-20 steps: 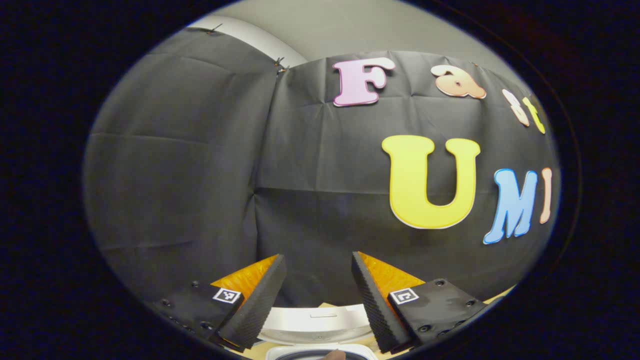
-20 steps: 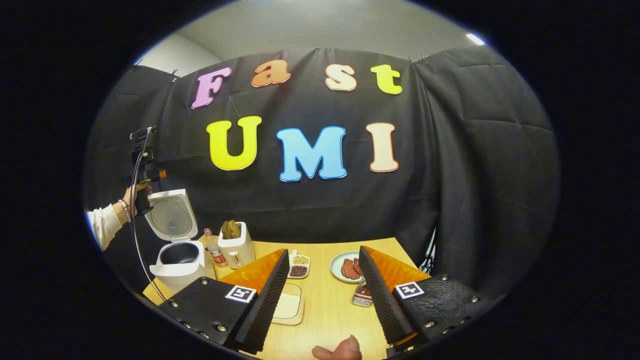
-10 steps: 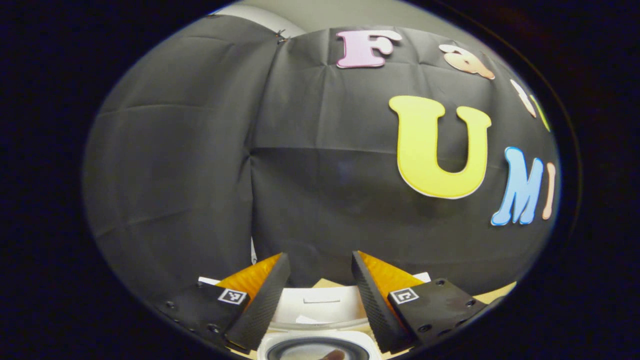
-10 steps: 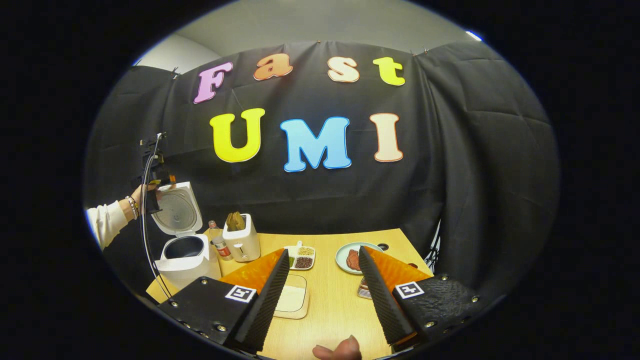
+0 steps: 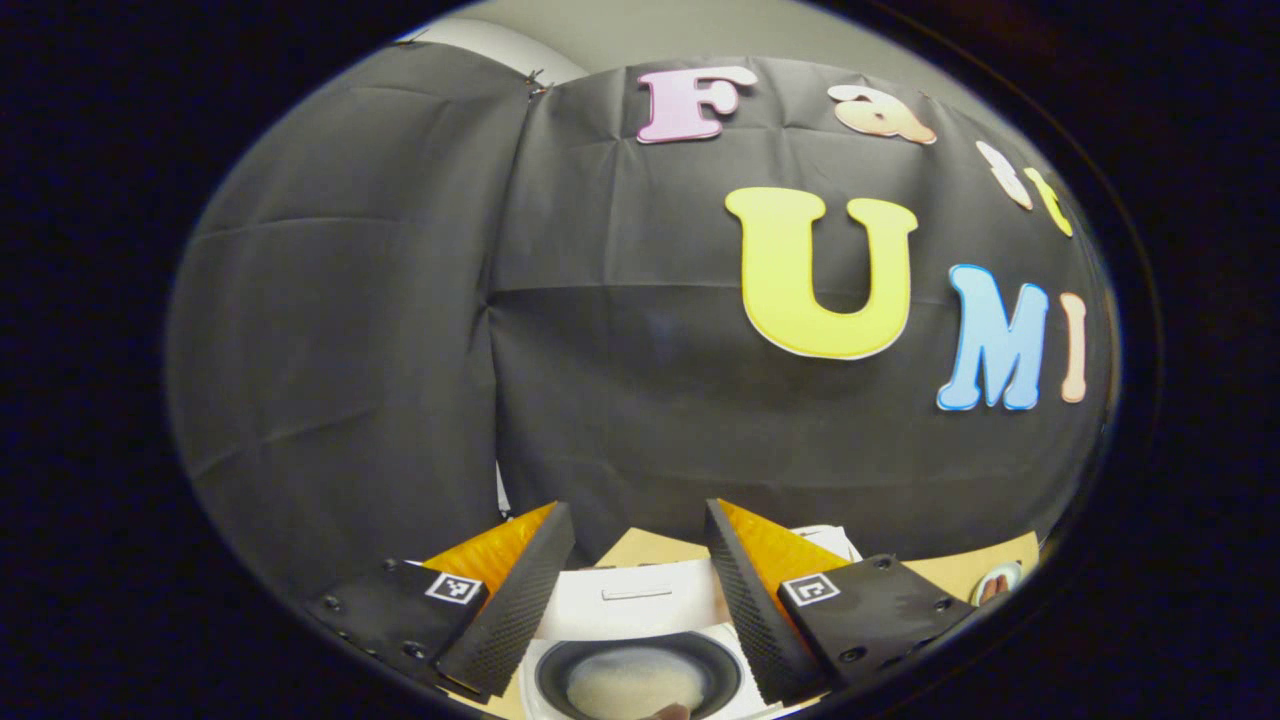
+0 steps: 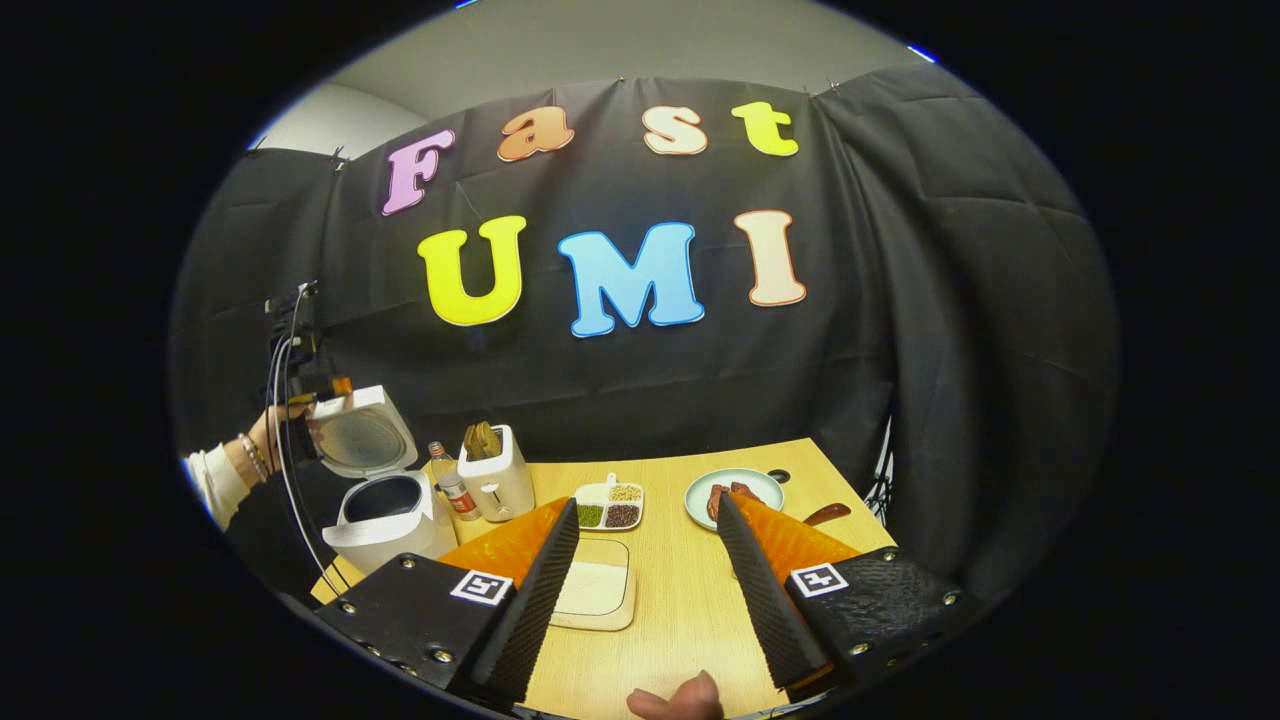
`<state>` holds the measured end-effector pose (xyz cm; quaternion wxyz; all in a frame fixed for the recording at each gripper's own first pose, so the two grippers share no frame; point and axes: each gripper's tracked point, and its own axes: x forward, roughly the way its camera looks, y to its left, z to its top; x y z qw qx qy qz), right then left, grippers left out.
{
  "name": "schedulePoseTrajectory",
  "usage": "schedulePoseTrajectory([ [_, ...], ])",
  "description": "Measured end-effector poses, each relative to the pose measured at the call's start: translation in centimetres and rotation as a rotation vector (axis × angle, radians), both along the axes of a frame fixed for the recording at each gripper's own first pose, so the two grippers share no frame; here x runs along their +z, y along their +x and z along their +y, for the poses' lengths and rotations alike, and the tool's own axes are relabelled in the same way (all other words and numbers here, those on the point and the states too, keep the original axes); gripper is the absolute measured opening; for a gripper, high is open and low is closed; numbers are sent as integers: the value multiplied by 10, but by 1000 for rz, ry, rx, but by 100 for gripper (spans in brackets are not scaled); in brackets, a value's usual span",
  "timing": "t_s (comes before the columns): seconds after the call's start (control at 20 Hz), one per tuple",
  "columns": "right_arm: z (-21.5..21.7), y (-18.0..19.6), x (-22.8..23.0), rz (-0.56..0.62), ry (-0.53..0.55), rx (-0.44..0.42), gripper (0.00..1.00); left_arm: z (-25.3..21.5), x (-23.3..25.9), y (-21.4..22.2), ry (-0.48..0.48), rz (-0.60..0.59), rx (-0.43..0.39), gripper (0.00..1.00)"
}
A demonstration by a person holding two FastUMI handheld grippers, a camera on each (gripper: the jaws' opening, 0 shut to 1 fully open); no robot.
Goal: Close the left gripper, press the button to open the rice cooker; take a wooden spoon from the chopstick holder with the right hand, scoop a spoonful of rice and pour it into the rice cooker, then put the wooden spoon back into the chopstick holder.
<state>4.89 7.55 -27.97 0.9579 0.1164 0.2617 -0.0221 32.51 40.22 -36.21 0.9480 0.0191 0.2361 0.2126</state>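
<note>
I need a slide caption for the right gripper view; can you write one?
Open right tongs hover over the wooden table; the rice cooker stands open at far left.

Rice cooker open, spoons waiting in their holder

The white rice cooker (image 6: 385,515) stands at the left end of the wooden table, and its lid (image 6: 362,438) is tipped up and back, so the round dark pot inside shows. Seen from above in the left gripper view, the rice cooker (image 5: 640,660) has a dark bowl with a pale patch at the bottom. Just to the right of the cooker stands the white chopstick holder (image 6: 497,480), upright, with brown wooden spoon (image 6: 484,440) ends sticking out of its top. Nearer on the table lies a flat tray of white rice (image 6: 593,590).
</note>
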Motion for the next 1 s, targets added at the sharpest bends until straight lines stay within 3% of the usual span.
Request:
schedulePoseTrajectory([
  [0.1,-4,-1,0,-2,6,-11,86,-14,-11,-28,-4,4,7,87],
  [0.2,-6,-3,-2,4,19,-22,86,-25,-27,-52,-12,25,27,92],
  [0.4,-6,-9,-8,22,46,-34,86,-46,-63,-92,-24,82,52,90],
  [0.75,5,-17,-11,40,23,3,86,-62,-172,-172,-89,325,94,90],
  [0.8,6,-18,-13,50,21,9,86,-58,-162,-162,-54,265,79,91],
  [0.9,9,-20,-15,59,19,18,86,-60,-165,-167,-85,291,93,90],
  [0.95,10,-20,-14,59,16,18,86,-60,-165,-168,-84,290,92,95],
  [1.0,12,-20,-14,57,20,21,86,-60,-165,-167,-88,296,91,92],
])
